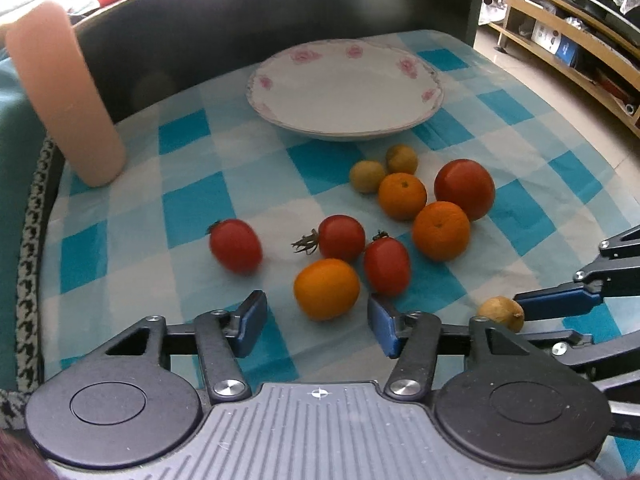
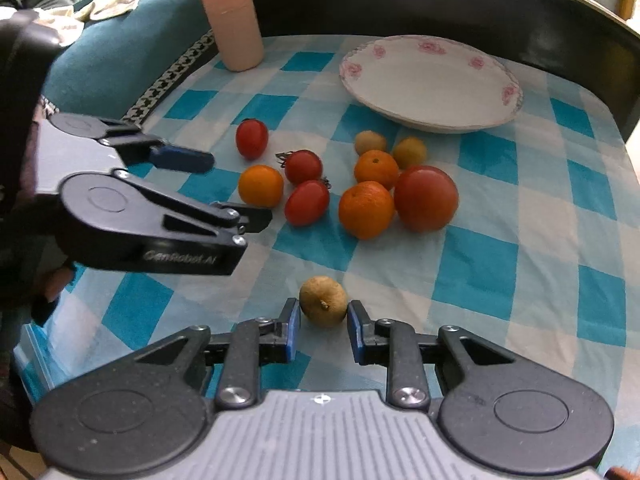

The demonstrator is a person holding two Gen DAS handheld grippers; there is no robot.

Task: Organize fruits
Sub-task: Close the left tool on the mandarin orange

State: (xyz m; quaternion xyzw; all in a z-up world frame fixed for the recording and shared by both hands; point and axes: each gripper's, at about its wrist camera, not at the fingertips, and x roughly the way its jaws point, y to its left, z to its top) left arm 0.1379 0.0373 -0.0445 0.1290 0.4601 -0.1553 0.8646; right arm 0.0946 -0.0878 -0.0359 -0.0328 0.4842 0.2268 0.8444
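On the blue checked cloth, my right gripper [image 2: 323, 314] is shut on a small brown longan [image 2: 323, 301], one pad on each side of it. My left gripper [image 1: 318, 320] is open, and its pads flank a small orange [image 1: 326, 289] without touching it. Beyond that orange lie three cherry tomatoes [image 1: 342, 237], two more oranges [image 1: 440, 230], a big tomato [image 1: 464, 188] and two more longans [image 1: 367, 176]. A white plate with pink flowers [image 1: 344, 84] stands behind them with nothing in it.
A tall pink cylinder [image 1: 64, 96] stands at the cloth's far left corner. A dark raised wall [image 1: 240, 20] runs behind the plate. A teal cushion [image 2: 120, 52] lies off the left edge, and wooden shelves [image 1: 580, 52] stand past the right edge.
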